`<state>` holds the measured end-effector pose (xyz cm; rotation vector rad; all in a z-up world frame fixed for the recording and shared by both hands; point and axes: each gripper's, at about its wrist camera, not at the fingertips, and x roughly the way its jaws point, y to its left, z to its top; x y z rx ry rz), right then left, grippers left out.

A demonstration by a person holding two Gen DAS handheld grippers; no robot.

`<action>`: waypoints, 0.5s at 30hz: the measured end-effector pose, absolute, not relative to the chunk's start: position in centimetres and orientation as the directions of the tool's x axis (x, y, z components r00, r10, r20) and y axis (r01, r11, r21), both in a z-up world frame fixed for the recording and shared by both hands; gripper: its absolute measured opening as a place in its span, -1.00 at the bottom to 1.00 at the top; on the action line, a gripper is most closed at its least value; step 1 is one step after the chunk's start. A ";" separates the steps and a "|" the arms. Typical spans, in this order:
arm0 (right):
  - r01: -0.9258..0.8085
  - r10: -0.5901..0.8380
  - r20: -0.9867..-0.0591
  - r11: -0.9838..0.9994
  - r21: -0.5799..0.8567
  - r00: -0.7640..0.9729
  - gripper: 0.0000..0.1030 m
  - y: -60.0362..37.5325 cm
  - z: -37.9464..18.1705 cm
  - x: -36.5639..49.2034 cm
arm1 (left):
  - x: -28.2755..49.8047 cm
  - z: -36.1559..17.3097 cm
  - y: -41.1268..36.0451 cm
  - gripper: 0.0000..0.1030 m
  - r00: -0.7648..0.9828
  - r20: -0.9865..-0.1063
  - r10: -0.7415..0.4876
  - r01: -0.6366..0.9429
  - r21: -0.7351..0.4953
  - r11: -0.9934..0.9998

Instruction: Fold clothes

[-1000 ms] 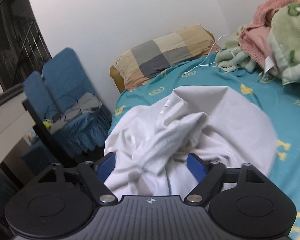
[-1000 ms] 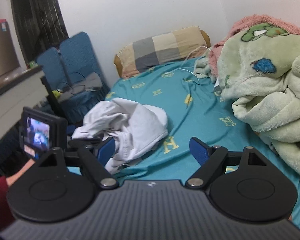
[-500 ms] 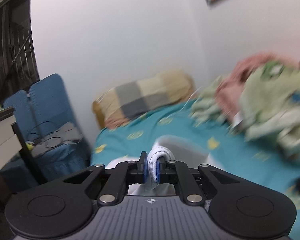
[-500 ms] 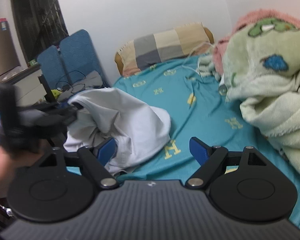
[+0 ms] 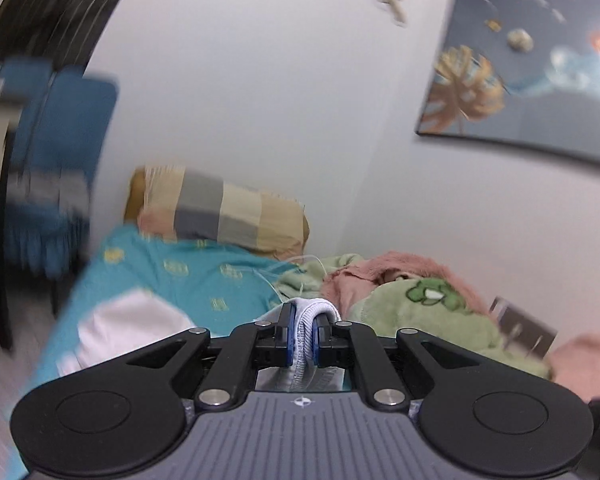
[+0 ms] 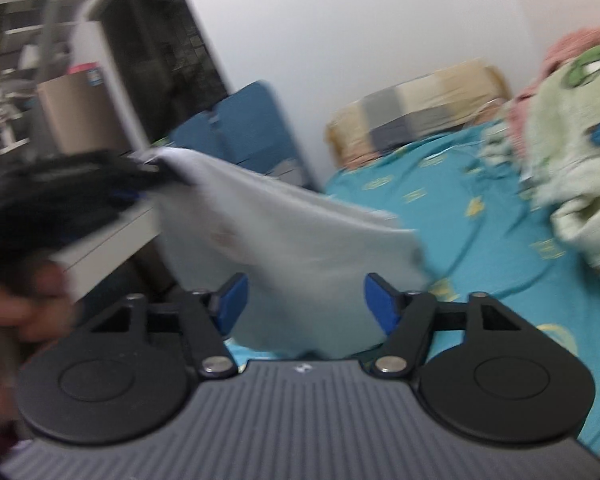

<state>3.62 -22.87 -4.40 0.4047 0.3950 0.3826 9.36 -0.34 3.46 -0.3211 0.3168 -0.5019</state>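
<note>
Above one teal bed (image 6: 480, 240), left claw (image 5: 303, 334) pinches one white garment (image 6: 284, 240); right claw (image 6: 305, 300) gapes.

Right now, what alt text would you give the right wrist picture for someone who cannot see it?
A white garment is held up by the left gripper above a teal bed sheet. The right gripper sits open in the foreground, its blue fingers spread before the cloth. A checked pillow and green blanket lie behind; the picture is blurred.
</note>
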 end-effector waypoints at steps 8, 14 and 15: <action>-0.224 0.412 -0.513 0.894 0.389 0.753 -0.34 -17.2 -6.6 9.1 | 14.5 -2.0 4.2 -0.80 0.833 -0.310 -0.458 0.301 -0.440 0.846; -0.161 0.299 -0.659 0.951 0.263 0.690 -0.33 -13.2 -8.8 13.6 | 17.2 -5.8 5.7 -0.80 0.796 -0.427 -0.429 0.225 -0.449 0.865; -0.157 0.285 -0.672 0.956 0.247 0.683 -0.33 -12.8 -9.1 14.0 | 17.4 -6.5 5.8 -0.80 0.791 -0.441 -0.424 0.216 -0.447 0.868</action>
